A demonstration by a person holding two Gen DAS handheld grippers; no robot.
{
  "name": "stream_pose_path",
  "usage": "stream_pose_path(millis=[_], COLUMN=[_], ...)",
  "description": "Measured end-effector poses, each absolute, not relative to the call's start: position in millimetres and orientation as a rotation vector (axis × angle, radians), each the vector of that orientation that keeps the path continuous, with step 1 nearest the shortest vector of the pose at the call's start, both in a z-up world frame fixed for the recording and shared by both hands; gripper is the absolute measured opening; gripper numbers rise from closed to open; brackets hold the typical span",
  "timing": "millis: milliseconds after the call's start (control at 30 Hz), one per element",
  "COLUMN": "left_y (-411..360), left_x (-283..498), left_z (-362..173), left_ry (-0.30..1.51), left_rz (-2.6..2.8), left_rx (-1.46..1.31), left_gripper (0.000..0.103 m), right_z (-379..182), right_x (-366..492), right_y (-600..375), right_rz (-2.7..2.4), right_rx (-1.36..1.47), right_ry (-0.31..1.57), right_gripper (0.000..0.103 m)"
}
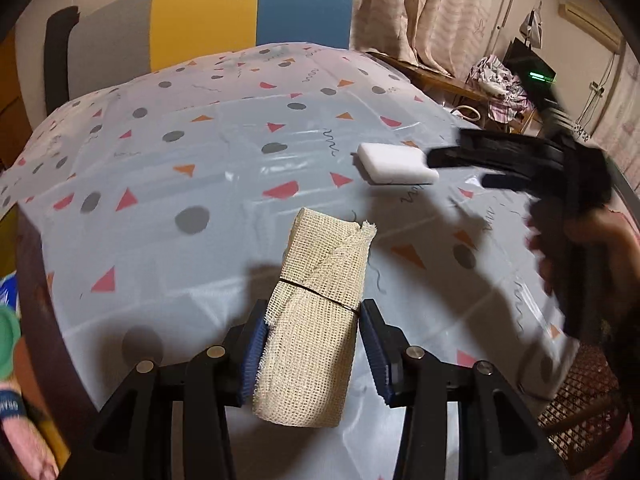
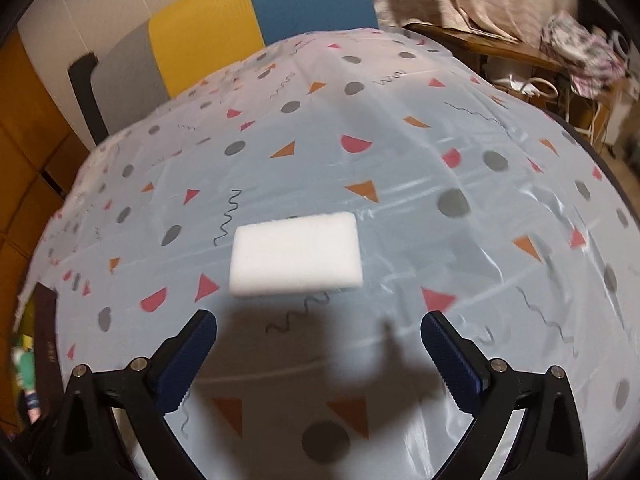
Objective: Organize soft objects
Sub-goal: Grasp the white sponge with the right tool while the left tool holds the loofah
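Left hand-held gripper (image 1: 310,356): clenched on the mesh roll, its blue pads pressing both sides of the roll's near half.
Mesh roll (image 1: 316,312): a cream, open-weave cloth rolled into a bundle and bound around its middle by a thin dark band; its far end juts out past the fingertips over the surface, with a frayed corner at the top.
Right hand-held gripper (image 2: 319,330): released, jaws spread wide with nothing between them, hanging above the surface just short of the sponge (in the left wrist view it appears as a blurred black shape reaching in from the right, its fingers next to the sponge).
Sponge (image 2: 297,254): a white rectangular block lying flat on the surface, just beyond the right fingertips and untouched by the pads; it sits well apart from the mesh roll.
Surface (image 2: 400,200): covered by a pale glossy cloth printed with grey dots, pink and orange triangles and dark squiggles.
Chair (image 2: 256,28): behind the far edge, its back in grey, yellow and blue panels.
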State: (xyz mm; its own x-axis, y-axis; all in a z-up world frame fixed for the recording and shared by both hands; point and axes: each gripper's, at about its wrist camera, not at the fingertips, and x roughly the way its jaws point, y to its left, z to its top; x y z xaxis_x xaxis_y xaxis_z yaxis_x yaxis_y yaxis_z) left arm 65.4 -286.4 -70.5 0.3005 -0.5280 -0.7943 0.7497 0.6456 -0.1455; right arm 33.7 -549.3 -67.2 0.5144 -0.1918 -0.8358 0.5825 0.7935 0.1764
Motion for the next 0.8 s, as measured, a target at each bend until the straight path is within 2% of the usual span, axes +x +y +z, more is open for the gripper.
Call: stream_pose_path(millis=[533, 700, 800], left_y=[-244.8, -240.0, -235.5], left_x=[55.5, 55.8, 55.3], left_z=[-48.6, -48.0, -44.6], left_ry=[0.920, 0.930, 0.927], left_rz=[-0.875, -0.872, -0.872], left_rx=[0.167, 0.155, 0.145], left_gripper=[0.046, 0.046, 0.046], right_z=[-86.6, -79.3, -78.6], right_x=[109.1, 115.7, 117.3], right_y=[-552.8, -530.0, -507.7], right_rz=[-0.498, -0.364, -0.190], right_rx=[0.361, 0.123, -0.113], right_ry=[1.044, 1.071, 1.163], right_gripper=[0.103, 0.103, 0.103])
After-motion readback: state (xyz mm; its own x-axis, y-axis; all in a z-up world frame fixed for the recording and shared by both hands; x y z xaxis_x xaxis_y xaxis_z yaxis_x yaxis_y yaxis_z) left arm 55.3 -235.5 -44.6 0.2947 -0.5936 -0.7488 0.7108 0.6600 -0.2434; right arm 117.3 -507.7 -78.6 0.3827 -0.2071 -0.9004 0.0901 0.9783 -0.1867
